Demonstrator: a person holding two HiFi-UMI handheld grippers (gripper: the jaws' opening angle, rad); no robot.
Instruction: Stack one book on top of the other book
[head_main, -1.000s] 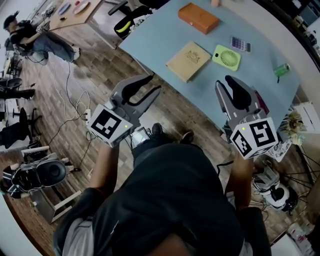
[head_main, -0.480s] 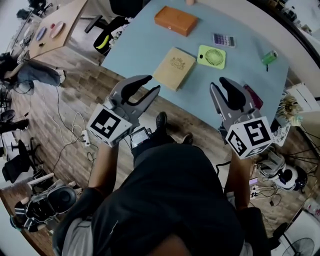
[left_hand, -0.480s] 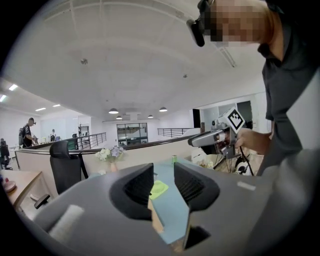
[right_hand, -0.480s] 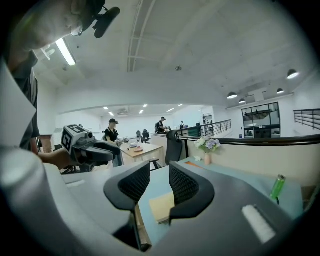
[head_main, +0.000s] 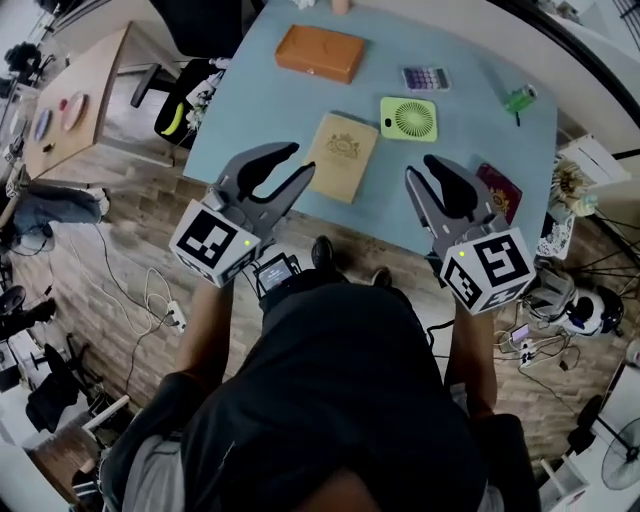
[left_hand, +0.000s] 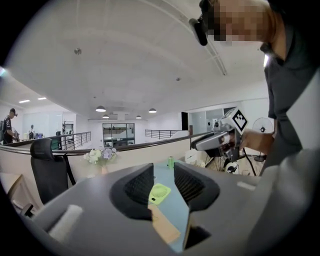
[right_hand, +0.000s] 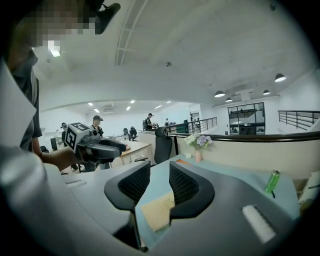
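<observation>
**Both grippers spread and empty at the table's near edge, the two books lying apart**

The left gripper (head_main: 298, 160) has its jaws spread wide and grips nothing. Its own view shows only the table top in the gap, with a tan book (head_main: 342, 156) low in it and a square green fan (head_main: 408, 118) farther along. The right gripper (head_main: 425, 168) is spread as well and empty. In its own view a corner of the tan book shows through the gap, lying on the table beyond the jaws and apart from them.

Each gripper is held in one of the person's hands at the near edge of the light blue table (head_main: 260, 100), the left by the near left corner and the right farther along that edge. The tan book lies flat between them and a little ahead, close to the near edge, touching neither gripper.

The orange-brown book (head_main: 320, 52) lies flat near the far edge, well apart from the tan one, so the books are not yet stacked. The fan lies just right of the tan book. Beyond the fan is a small calculator (head_main: 424, 77), and a green bottle (head_main: 519, 98) is toward the right end. A dark red booklet (head_main: 498, 190) lies just beside the right gripper. A vase of flowers (right_hand: 198, 142) stands at the far edge.
</observation>
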